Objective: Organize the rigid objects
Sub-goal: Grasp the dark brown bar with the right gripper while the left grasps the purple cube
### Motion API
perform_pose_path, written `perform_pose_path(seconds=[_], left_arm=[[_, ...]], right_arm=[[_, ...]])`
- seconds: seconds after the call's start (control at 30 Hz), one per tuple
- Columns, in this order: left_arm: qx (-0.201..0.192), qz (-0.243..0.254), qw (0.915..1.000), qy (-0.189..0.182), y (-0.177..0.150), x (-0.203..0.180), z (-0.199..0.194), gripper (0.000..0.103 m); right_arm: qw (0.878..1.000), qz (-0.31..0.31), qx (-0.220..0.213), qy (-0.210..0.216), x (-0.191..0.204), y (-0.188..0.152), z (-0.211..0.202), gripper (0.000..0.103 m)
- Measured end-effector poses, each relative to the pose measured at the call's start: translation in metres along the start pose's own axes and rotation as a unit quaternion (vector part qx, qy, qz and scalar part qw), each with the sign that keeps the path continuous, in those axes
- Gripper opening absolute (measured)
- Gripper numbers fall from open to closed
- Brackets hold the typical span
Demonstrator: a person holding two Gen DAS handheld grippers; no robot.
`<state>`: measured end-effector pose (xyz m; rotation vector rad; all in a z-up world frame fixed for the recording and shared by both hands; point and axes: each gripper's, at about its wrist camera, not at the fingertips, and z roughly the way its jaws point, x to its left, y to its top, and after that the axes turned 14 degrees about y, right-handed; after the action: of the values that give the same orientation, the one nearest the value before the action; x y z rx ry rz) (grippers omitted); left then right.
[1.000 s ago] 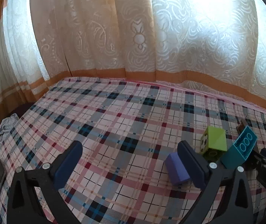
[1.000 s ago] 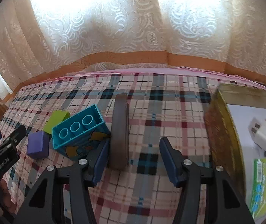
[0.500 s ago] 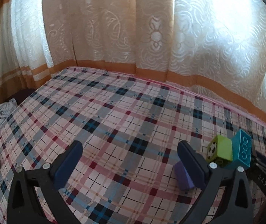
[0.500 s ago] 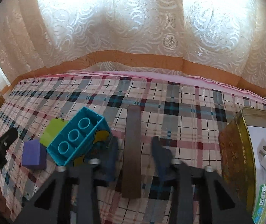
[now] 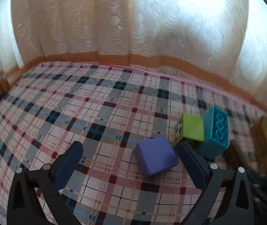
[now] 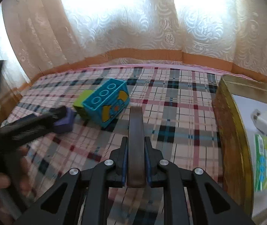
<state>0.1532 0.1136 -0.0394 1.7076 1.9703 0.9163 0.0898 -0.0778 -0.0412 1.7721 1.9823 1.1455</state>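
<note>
Closing in the last second, the right tongs (image 6: 136, 161) now clamp the dark brown slab (image 6: 136, 131), which a moment ago lay loose between wide jaws on the plaid bed (image 6: 180, 116). That's a grip secured, so I'd guess the slab heads for the gold tin (image 6: 232, 150) at right, where a white plug (image 6: 266, 121) and a green packet (image 6: 264, 165) lie beside it. Over on the left, the left tongs (image 5: 129, 161) stand wide and empty, now swung nearer the purple cube (image 5: 155, 156), with the green block (image 5: 191, 129) and teal brick (image 5: 216, 131) just behind. Blur smears the left tongs in the right view, the slab's far end is indistinct, and the tin's inside is out of sight.
</note>
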Motion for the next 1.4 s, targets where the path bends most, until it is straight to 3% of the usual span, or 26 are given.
perform_pose_path(seconds=[0.17,0.23,0.63,0.7,0.73,0.77,0.83,0.87,1.03,1.23,1.4], left_arm=[[0.039,0.021,0.9986,0.028,-0.001,-0.01,0.016,0.103],[0.053,0.004,0.9984,0.02,-0.002,-0.005,0.022,0.103],[0.053,0.003,0.9984,0.019,-0.003,-0.006,0.022,0.103],[0.049,0.006,0.9987,0.012,-0.003,-0.005,0.021,0.097],[0.042,0.01,0.999,0.007,-0.004,-0.005,0.017,0.08],[0.031,0.015,0.9994,0.001,-0.004,-0.005,0.013,0.055],[0.022,0.018,0.9996,0.003,-0.003,-0.003,0.011,0.047],[0.02,0.017,0.9996,-0.001,-0.003,-0.002,0.011,0.039],[0.011,-0.026,0.9986,-0.044,-0.002,0.015,0.008,0.039],[-0.092,-0.026,0.9954,-0.007,-0.008,0.012,-0.035,0.039],[-0.126,-0.003,0.992,0.002,-0.012,0.002,-0.049,0.039]], right_arm=[[1.0,-0.006,-0.001,-0.003,0.006,-0.006,-0.004,0.017],[1.0,-0.005,0.003,0.002,0.006,-0.006,-0.003,0.017],[1.0,0.011,0.025,0.016,0.003,-0.008,0.005,0.017],[0.999,0.011,0.025,0.018,0.003,-0.008,0.005,0.017],[0.999,0.012,0.025,0.019,0.003,-0.008,0.005,0.017],[0.999,0.012,0.025,0.022,0.003,-0.008,0.005,0.017],[0.999,0.012,0.026,0.025,0.002,-0.008,0.005,0.017],[0.999,0.011,0.026,0.028,0.002,-0.008,0.005,0.017],[0.998,0.012,0.019,0.059,0.002,-0.008,0.004,0.017],[0.995,0.025,-0.034,0.093,-0.001,-0.003,-0.015,0.017],[0.994,0.01,-0.056,0.096,0.003,-0.002,-0.024,0.017]])
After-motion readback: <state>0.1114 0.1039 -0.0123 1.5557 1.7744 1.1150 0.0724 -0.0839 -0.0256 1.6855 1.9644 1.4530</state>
